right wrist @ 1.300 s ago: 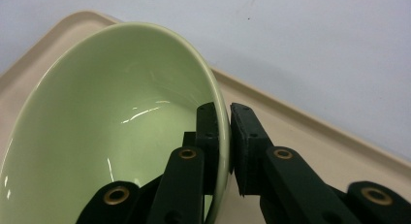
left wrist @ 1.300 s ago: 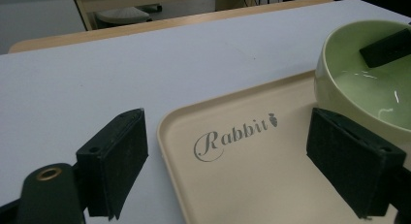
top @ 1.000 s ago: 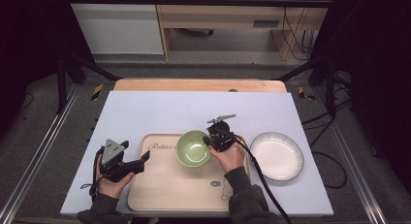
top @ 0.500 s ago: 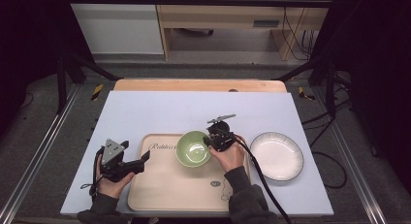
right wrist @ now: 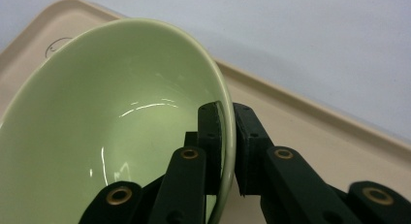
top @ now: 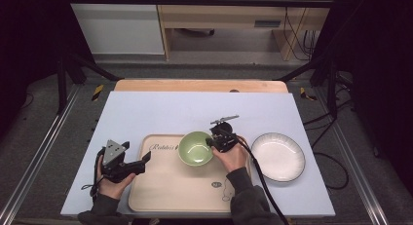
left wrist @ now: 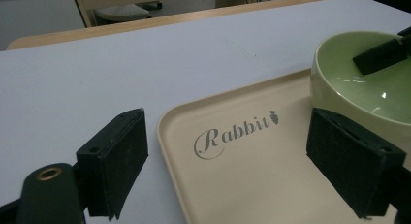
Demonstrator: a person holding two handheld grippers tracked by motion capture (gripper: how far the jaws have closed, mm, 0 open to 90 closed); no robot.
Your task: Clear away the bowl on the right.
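Note:
A green bowl point(top: 195, 148) sits over the upper middle of the beige tray point(top: 165, 186). My right gripper point(top: 213, 142) is shut on the bowl's right rim point(right wrist: 228, 132), one jaw inside and one outside the wall. In the left gripper view the bowl point(left wrist: 368, 83) stands at the right with the other gripper's jaw dipping into it. My left gripper point(top: 144, 159) is open at the tray's left edge, with nothing between its fingers point(left wrist: 116, 156). The tray point(left wrist: 242, 185) carries the word "Rabbit".
A white plate point(top: 277, 157) lies on the pale blue table cover point(top: 195, 108) to the right of the tray. A wooden table edge point(top: 199, 85) runs along the back. Black frame posts stand at both sides, and cables trail on the floor at right.

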